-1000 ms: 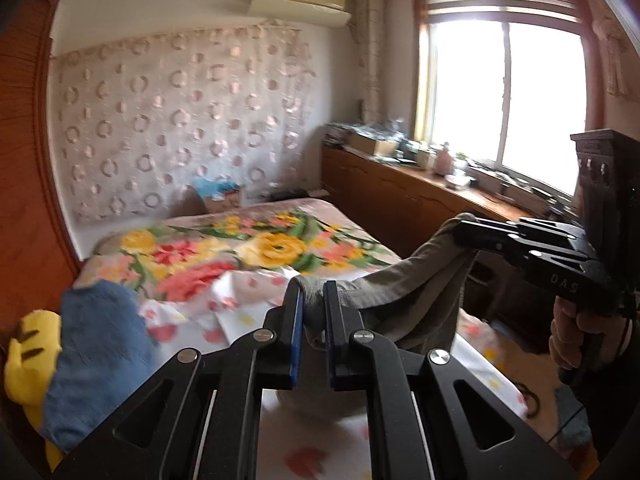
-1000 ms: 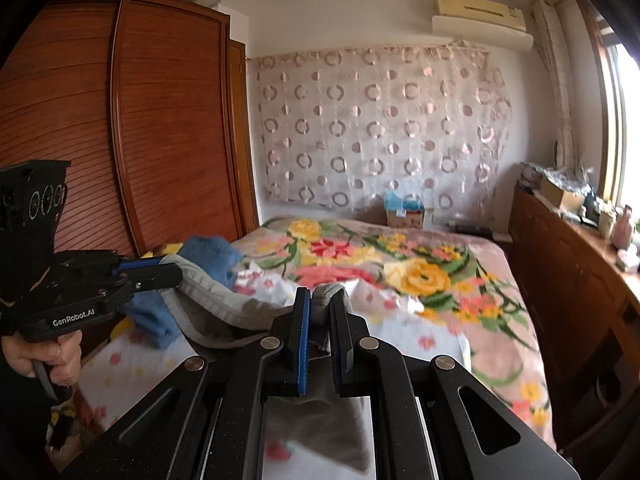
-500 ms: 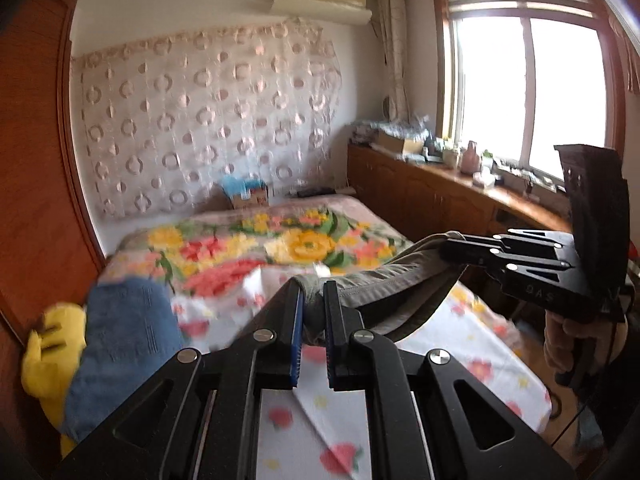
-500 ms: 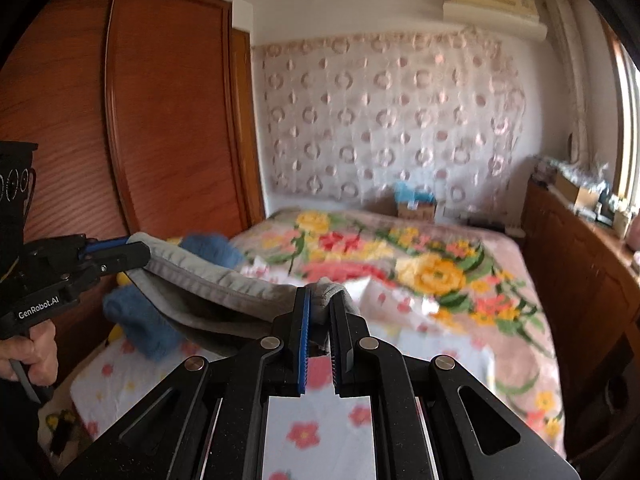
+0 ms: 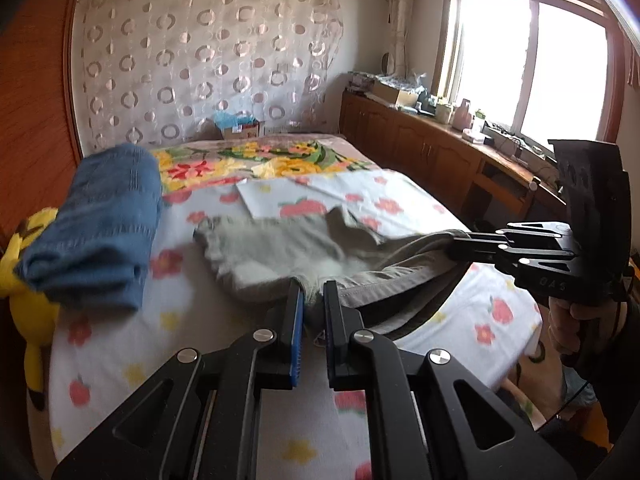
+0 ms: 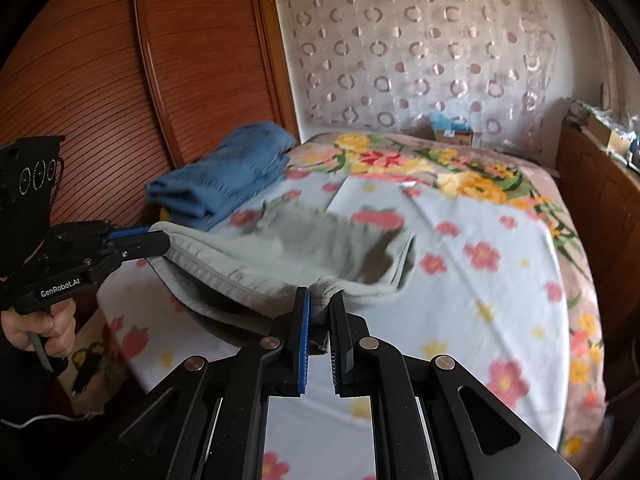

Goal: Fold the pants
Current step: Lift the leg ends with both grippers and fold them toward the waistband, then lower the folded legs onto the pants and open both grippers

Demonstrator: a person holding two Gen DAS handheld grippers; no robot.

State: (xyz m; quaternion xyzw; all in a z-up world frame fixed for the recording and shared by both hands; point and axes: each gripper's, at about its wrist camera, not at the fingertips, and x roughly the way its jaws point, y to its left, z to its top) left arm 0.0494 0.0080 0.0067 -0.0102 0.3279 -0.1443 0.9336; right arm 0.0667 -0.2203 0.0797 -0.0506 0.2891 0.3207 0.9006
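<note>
Grey-green pants (image 5: 280, 246) lie stretched over the flowered bed sheet (image 5: 400, 196), legs pointing away, blurred by motion. My left gripper (image 5: 312, 294) is shut on one end of the waistband. My right gripper (image 6: 320, 300) is shut on the other end. The waistband hangs taut between them just above the bed's near edge. In the left wrist view the right gripper (image 5: 456, 248) shows at the right; in the right wrist view the left gripper (image 6: 160, 242) shows at the left. The pants (image 6: 320, 240) also show there.
Folded blue jeans (image 5: 96, 220) sit on the bed's left side beside a yellow plush toy (image 5: 28, 292). A wooden wardrobe (image 6: 120, 80) stands left of the bed. A wooden cabinet (image 5: 440, 156) under the window runs along the right.
Both grippers swung the pants down from the air. The legs now land spread on the bed, and the cameras tilt down toward the sheet.
</note>
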